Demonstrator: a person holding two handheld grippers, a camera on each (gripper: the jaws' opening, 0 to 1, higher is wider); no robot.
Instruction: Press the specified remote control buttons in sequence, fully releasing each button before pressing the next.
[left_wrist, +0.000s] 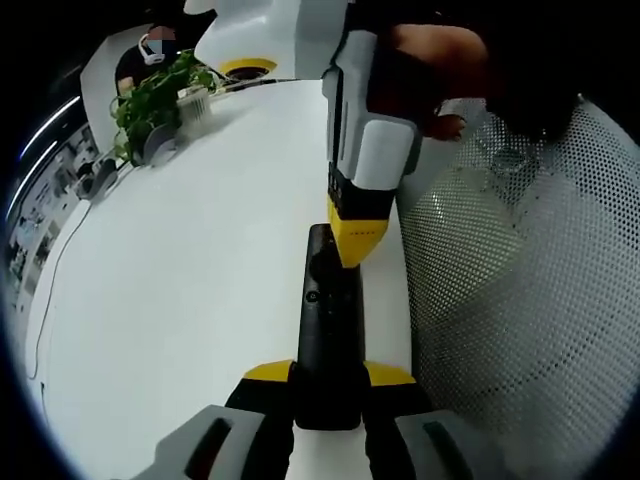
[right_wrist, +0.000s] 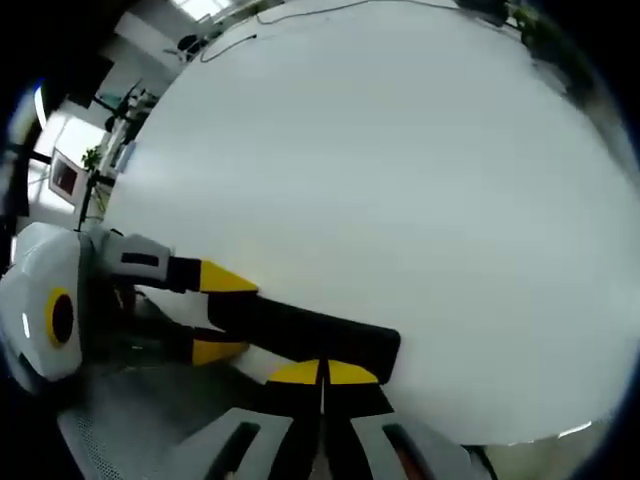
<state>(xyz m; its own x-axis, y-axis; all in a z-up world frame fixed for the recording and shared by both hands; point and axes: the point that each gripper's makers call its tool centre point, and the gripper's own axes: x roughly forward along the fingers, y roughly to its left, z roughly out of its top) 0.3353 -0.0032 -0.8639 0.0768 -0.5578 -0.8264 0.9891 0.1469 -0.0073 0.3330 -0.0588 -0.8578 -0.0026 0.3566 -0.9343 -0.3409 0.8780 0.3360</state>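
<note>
A long black remote control (left_wrist: 325, 330) lies along the white table (left_wrist: 200, 290), close to its right edge. My left gripper (left_wrist: 330, 375) is shut on the remote's near end, one yellow-tipped jaw on each side. My right gripper (left_wrist: 357, 238) comes down from above with its yellow tips together, and they rest on the remote's far end near its buttons. In the right gripper view the remote (right_wrist: 300, 335) lies across the frame. My right gripper (right_wrist: 322, 372) is shut, its tips against the remote's top face. The left gripper (right_wrist: 222, 315) holds the remote's left end there.
A white mesh chair (left_wrist: 510, 290) stands right beside the table's edge. A potted green plant (left_wrist: 160, 95) and a white and yellow device (left_wrist: 245, 40) sit at the far end. A cable (right_wrist: 290, 18) runs along the table's distant edge. Broad bare tabletop lies to the left.
</note>
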